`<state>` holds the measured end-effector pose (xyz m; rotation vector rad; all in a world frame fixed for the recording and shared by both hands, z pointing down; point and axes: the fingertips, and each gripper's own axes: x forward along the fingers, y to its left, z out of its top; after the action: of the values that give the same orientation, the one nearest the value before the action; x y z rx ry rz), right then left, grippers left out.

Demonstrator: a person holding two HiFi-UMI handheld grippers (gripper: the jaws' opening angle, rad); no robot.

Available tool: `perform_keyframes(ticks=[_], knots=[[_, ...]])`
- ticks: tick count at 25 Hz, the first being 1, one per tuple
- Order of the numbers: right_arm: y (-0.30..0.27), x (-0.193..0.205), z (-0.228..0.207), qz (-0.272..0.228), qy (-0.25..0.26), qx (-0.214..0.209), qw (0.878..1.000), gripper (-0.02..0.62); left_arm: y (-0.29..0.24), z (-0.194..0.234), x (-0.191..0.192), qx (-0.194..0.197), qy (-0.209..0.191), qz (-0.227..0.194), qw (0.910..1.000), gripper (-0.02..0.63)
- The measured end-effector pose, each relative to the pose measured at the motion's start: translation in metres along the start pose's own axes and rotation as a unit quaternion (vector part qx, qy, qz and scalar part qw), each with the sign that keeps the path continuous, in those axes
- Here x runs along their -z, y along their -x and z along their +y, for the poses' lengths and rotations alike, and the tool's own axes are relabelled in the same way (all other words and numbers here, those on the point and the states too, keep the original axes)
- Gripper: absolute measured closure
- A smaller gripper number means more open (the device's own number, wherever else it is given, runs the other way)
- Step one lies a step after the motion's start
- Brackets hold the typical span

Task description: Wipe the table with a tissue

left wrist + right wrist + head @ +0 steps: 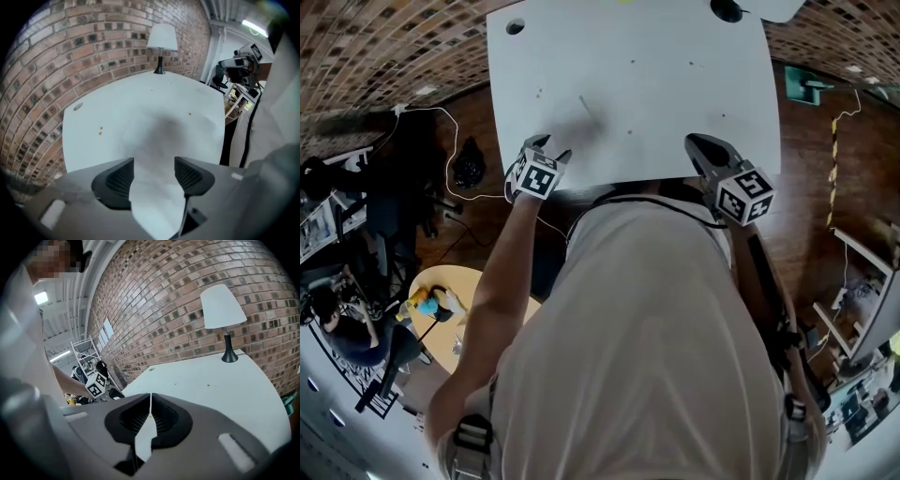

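Left claw [551,148] over the near-left part of the counter [675,75], just in from the near edge, tilted steeply down. Pads wide apart in the left gripper view [153,176], pressing on nothing; only pale counter surface showing in the gap.

Tissue [161,129] hard to make out, white on white: a blurred grey-white patch lying on the counter just ahead of the left claw, near the near edge, outside the pads. Exact outline not readable.

Right claw [701,145] over the near-right part of the counter, close to the near edge, well apart from the left one. Pads closed together in the right gripper view [150,416], just a thin slit between, holding nothing. Left claw's marker cube [96,384] visible off to that view's left.

Lamp [161,40] with white shade and dark base upright at the far-right corner. Small round hole [515,26] at the far-left corner. A few yellowish specks [100,130] toward the left edge. Brick wall [178,301] behind the far edge. Wooden floor [806,216] around the counter.
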<state>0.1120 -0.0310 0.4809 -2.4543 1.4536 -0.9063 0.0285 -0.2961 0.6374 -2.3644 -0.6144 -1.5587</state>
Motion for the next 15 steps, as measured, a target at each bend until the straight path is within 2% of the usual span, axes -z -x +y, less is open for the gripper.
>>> perform_keyframes(ticks=[2, 3, 6, 8, 10, 13, 15], knots=[[0.0, -0.003, -0.001, 0.001, 0.006, -0.004, 1.0, 0.58, -0.012, -0.004, 0.014, 0.011, 0.018, 0.029, 0.9994, 0.257], [0.0, -0.004, -0.002, 0.002, 0.007, -0.005, 1.0, 0.58, -0.016, -0.006, 0.017, 0.011, 0.015, 0.03, 0.9994, 0.236], [0.005, -0.005, -0.007, 0.002, 0.003, -0.005, 1.0, 0.58, -0.012, -0.006, 0.001, -0.01, -0.019, -0.01, 0.9997, 0.252], [0.009, -0.003, -0.011, 0.003, 0.0, -0.003, 1.0, 0.58, -0.009, -0.006, -0.017, -0.014, -0.034, -0.041, 0.9985, 0.281], [0.012, -0.001, -0.014, 0.005, -0.003, -0.001, 1.0, 0.58, -0.013, -0.01, -0.026, -0.006, -0.038, -0.05, 0.998, 0.324], [0.014, -0.001, -0.016, 0.003, -0.007, 0.0, 1.0, 0.58, -0.028, -0.014, -0.022, 0.003, -0.032, -0.043, 0.9986, 0.439], [0.017, -0.001, -0.019, 0.001, -0.01, 0.002, 1.0, 0.58, -0.031, -0.022, -0.024, 0.002, -0.045, -0.052, 0.9977, 0.521]])
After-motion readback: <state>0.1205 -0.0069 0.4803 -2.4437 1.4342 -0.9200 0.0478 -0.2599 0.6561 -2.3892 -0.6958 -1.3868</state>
